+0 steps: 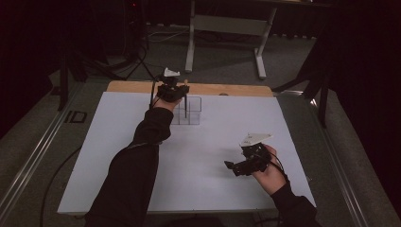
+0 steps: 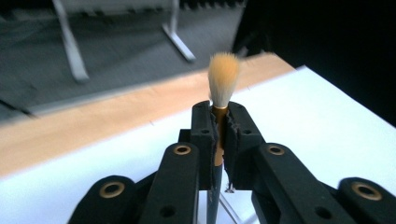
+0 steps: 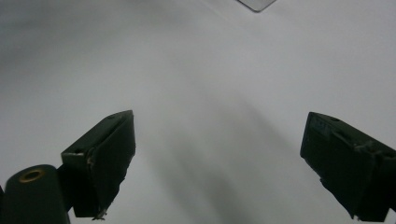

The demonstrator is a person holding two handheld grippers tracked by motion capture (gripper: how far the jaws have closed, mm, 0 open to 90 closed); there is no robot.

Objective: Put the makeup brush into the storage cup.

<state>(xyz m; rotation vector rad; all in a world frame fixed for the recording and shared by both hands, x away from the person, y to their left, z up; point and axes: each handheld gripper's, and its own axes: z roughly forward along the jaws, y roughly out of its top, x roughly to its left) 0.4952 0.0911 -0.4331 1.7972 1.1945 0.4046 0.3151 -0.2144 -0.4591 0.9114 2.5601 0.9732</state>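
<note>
A paintbrush with pale orange bristles and a gold ferrule stands upright, bristles up, between the jaws of my left gripper. The pads sit against the ferrule on both sides. In the high view the left gripper hovers at the far middle of the table. The brush's dark handle reaches down into a clear, compartmented box. My right gripper is held low over the white sheet at the near right. In the right gripper view its jaws stand wide apart with nothing between them.
A white sheet covers the wooden table, whose bare edge shows at the back. A desk frame's legs stand on the grey floor beyond. A clear corner shows at the top of the right gripper view.
</note>
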